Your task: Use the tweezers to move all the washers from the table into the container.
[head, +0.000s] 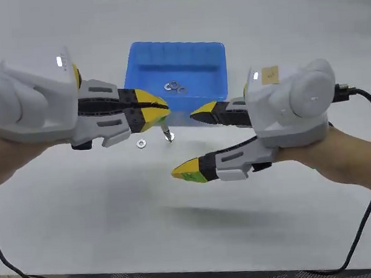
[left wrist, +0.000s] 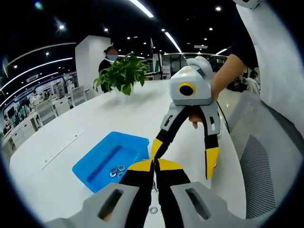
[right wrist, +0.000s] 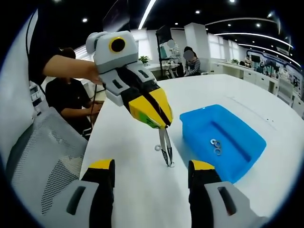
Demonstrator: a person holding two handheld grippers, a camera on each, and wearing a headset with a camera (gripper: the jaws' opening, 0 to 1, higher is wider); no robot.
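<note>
- While the tweezers (right wrist: 165,142) are hanging tips-down from the left gripper (head: 164,108), their tips are touching the table (head: 114,211) right at a washer (right wrist: 171,164); can't tell if they're actually pinching it
- A second washer (head: 141,143) is lying flat on the table just beside the tips, to their left in the head view
- A cluster of washers (head: 175,87) is sitting on the floor of the blue container (head: 144,60), which is standing on the table just beyond the tweezers
- Left gripper's jaws are pressing together, clamping the top end of the tweezers between the yellow tips
- Right gripper (head: 184,142) is hovering near the tweezers with its jaws spread wide and gripping nothing; its tips are pointing toward the left gripper, and in the right gripper view the tweezers are sitting between its two jaws, clear of both
- A hand is gripping the back of each gripper
- Further out, a plant (left wrist: 123,73) is standing at the far end of the table, a mesh chair (right wrist: 42,156) is sitting beside the table edge, and a person (right wrist: 71,99) is sitting behind it
</note>
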